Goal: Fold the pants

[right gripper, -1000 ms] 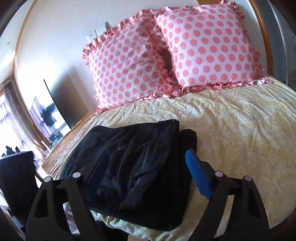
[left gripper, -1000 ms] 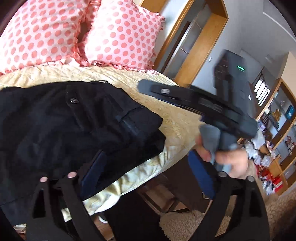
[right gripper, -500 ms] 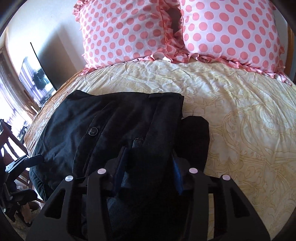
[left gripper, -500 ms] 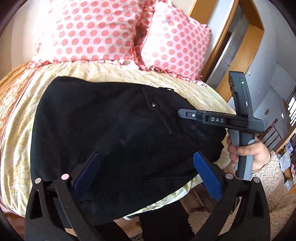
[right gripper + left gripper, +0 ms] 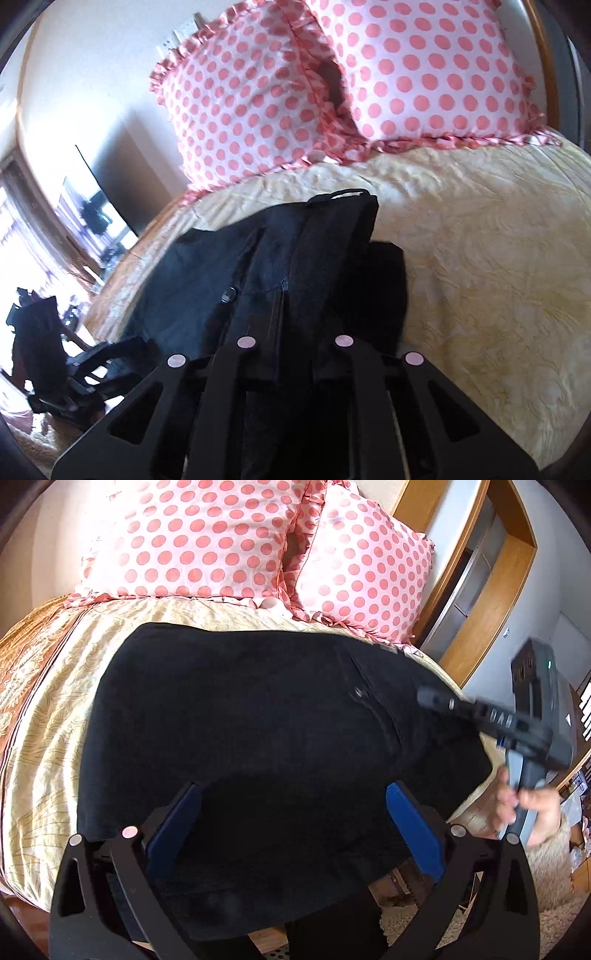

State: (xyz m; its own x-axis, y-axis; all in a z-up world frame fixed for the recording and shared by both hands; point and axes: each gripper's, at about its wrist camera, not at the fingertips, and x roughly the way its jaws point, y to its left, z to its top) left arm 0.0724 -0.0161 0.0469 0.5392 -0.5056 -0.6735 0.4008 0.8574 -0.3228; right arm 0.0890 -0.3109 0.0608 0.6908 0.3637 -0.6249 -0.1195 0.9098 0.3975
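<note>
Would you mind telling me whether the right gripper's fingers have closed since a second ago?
Yes: the right gripper was open, now shut on the black pants before the pillows.

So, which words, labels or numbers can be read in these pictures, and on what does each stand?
"DAS": white letters on the right gripper, motion-blurred in the left wrist view and only roughly legible.
Black pants: no readable label.
Nothing else carries legible text.

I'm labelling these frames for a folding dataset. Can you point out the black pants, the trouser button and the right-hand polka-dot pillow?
black pants (image 5: 258,720), left wrist view, middle of the fabric.
trouser button (image 5: 229,295), right wrist view, its face.
right polka-dot pillow (image 5: 424,74), right wrist view, centre of the cover.
</note>
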